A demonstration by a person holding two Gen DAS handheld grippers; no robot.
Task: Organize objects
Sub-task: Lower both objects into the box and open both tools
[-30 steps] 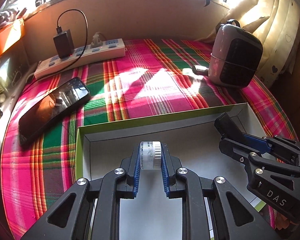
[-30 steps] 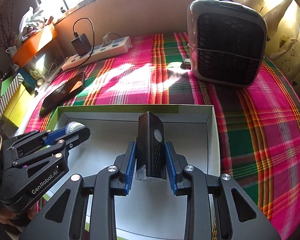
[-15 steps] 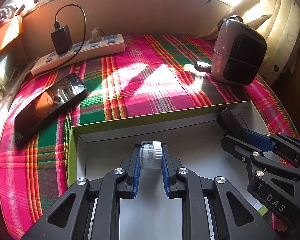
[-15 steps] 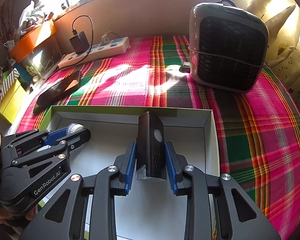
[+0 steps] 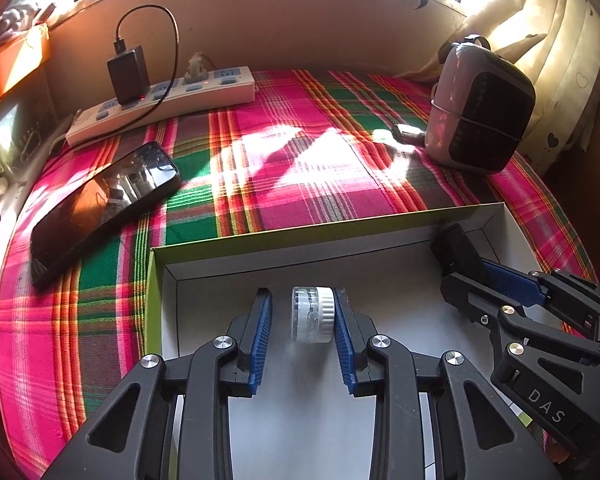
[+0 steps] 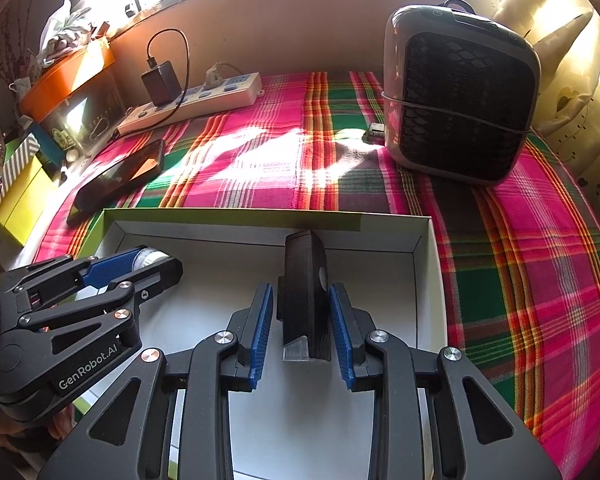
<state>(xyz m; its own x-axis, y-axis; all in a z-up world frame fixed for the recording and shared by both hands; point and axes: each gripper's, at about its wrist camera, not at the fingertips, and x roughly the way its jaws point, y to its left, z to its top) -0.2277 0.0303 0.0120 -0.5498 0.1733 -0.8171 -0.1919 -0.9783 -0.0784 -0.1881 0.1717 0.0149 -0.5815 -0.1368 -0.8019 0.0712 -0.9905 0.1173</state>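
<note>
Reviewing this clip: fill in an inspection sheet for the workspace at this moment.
Surface: plaid cloth, sunlit patches.
Job's things: open white box; small white-capped jar and black device inside it.
Clutter: phone, grey fan heater, power strip.
Grippers: left gripper jaws have just been opening, left pad clear of the jar; right gripper jaws close beside the black device, left pad showing a slight gap.
Cables: black charger with looped cord plugged into the strip.
Surroundings: curtain, orange box, window above.
</note>
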